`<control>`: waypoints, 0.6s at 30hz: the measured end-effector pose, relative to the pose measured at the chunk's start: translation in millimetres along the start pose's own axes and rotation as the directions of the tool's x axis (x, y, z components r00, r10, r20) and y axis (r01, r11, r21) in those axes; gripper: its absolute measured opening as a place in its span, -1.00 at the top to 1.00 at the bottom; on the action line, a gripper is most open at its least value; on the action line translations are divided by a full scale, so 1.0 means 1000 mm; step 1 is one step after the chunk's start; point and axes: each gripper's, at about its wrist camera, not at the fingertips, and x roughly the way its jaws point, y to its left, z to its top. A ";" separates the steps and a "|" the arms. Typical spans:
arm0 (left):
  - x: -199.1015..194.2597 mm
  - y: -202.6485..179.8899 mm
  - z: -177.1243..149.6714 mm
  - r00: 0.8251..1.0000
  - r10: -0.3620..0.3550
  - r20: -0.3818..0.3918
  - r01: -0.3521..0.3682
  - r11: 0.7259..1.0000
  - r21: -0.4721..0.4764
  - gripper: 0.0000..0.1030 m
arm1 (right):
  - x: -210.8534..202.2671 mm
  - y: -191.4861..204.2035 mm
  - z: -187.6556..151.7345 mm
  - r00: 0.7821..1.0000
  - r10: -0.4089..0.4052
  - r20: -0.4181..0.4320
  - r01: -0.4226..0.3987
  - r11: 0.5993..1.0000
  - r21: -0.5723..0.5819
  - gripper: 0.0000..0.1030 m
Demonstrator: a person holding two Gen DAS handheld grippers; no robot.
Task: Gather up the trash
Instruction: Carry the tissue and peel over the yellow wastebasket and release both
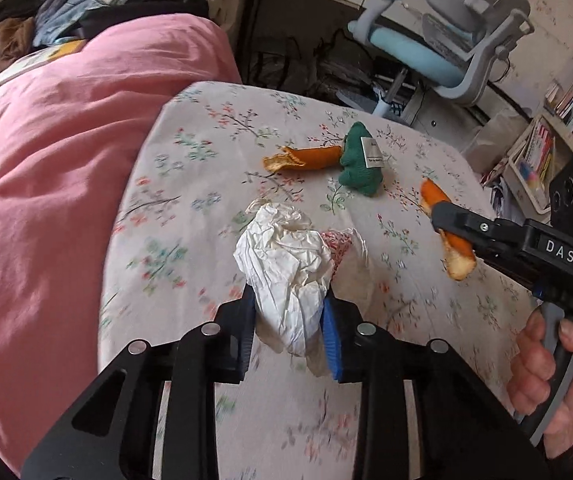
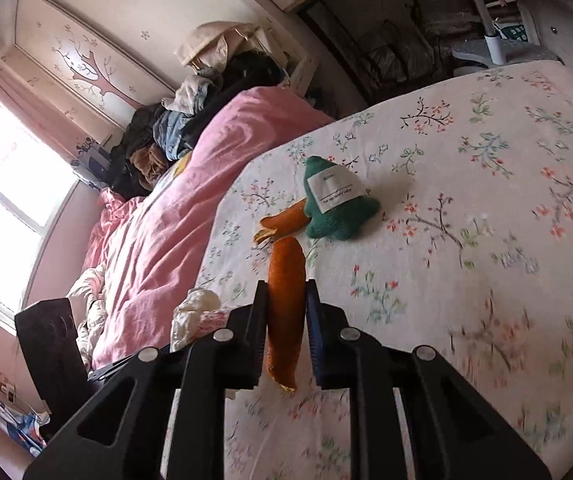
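fingers (image 1: 288, 334) angled down, tissue (image 1: 284, 272) between

On the bed (image 1: 190, 128) the quilt (image 1: 66, 168) lies along the left side, with a heap of clothes (image 1: 46, 12) behind it at the far left corner. Toward the far edge lies a peel piece (image 1: 302, 157), touching a knitted toy (image 1: 360, 160) at its right. Nearer the front, the crumpled paper (image 1: 286, 272) sits between the fingers of the left gripper (image 1: 288, 320). To its right, a second peel (image 1: 452, 240) is clamped in the right gripper (image 2: 286, 320), above the sheet. Beyond the far edge stands a chair (image 1: 446, 40).
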 end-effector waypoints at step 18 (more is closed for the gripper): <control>-0.127 -0.005 -0.128 0.995 -0.016 0.101 0.014 1.000 0.023 0.46 | -0.084 0.070 -0.154 0.999 0.014 0.037 -0.007 0.987 -0.162 0.63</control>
